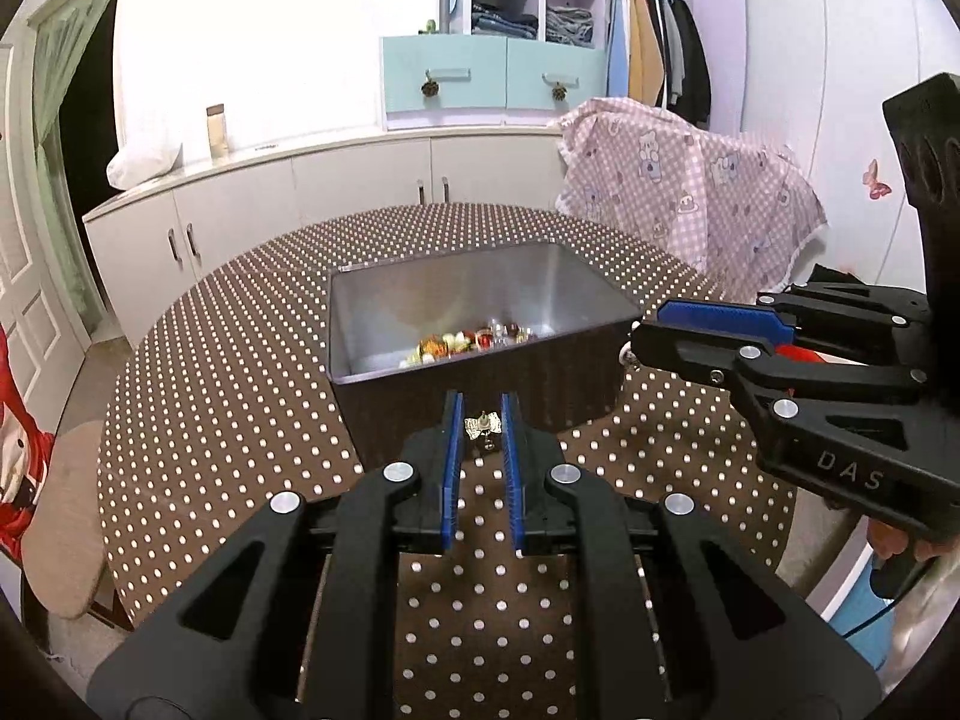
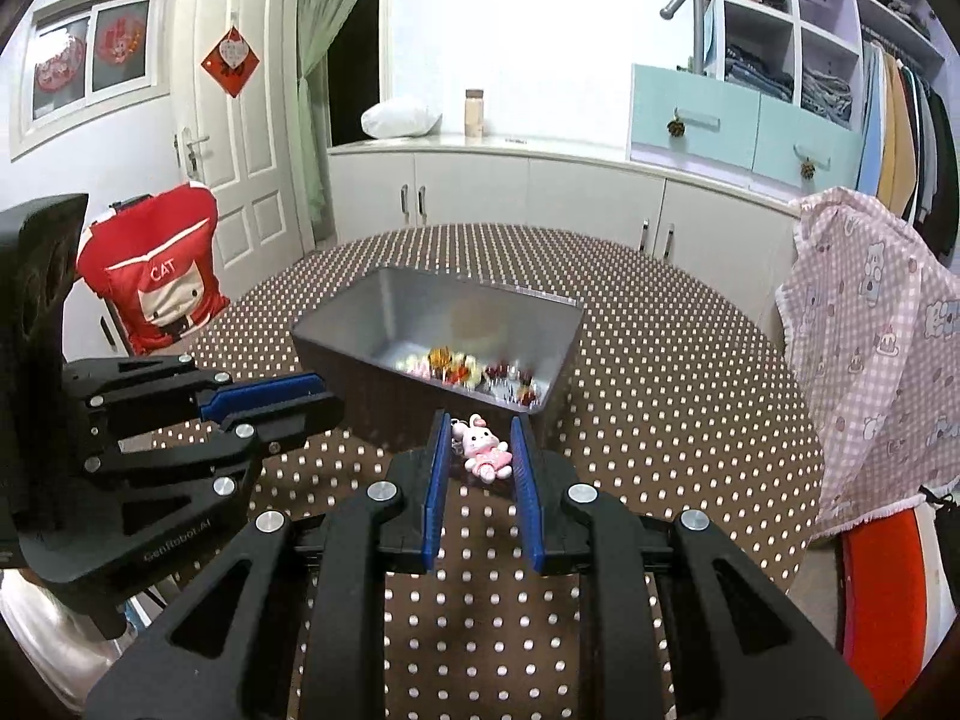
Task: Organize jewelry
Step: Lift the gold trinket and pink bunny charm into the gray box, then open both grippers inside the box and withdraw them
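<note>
A dark box with a silver inside (image 1: 576, 294) (image 2: 336, 324) stands on the polka-dot table and holds beaded jewelry (image 1: 474, 341) (image 2: 468, 369). My left gripper (image 1: 482, 429) is open, its pads either side of a small silver earring (image 1: 482, 423) lying in front of the box, not touching it. My right gripper (image 2: 480, 450) is open around a pink bunny keychain (image 2: 485, 447) lying on the table by the box's near corner. Each gripper shows in the other's view: the right one (image 1: 708, 330) and the left one (image 2: 270, 402).
The round brown table with white dots (image 1: 240, 390) (image 2: 690, 390) carries everything. A chair with pink checked cloth (image 1: 690, 192) (image 2: 882, 348) stands at the right, a red cat-print chair (image 2: 156, 276) at the left. White cabinets (image 1: 270, 210) line the back wall.
</note>
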`<state>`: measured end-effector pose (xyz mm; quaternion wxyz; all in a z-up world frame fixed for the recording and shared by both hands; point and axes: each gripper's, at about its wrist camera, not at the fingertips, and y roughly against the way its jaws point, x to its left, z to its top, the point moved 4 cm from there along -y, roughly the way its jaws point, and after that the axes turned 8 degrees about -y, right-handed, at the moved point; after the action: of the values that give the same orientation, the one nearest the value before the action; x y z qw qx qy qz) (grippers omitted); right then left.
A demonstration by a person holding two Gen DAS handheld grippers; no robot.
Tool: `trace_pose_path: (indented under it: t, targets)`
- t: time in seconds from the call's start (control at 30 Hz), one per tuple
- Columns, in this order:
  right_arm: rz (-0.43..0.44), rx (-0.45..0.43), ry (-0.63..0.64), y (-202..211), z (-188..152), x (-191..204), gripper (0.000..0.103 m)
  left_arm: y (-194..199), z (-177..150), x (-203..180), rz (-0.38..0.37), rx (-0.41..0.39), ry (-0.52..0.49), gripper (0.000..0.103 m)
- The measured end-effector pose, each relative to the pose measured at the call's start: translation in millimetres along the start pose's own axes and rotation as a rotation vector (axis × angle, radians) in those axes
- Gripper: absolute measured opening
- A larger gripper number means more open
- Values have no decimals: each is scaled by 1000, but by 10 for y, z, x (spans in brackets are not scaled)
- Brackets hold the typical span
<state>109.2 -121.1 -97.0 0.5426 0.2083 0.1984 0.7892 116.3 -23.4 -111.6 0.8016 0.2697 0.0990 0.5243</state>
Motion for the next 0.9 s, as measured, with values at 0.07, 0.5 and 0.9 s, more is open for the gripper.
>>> trace_pose_path:
  t: [0.07, 0.5, 0.9]
  targets:
    - [1, -7, 0, -1, 38, 5, 18, 3, 39, 10, 3, -8, -2, 13]
    - [6, -30, -5, -94, 233, 34, 18, -76, 263, 105, 20, -43, -4, 13]
    - [21, -3, 8, -243, 291, 52, 20, -189, 316, 147, 12, -45, -11, 13]
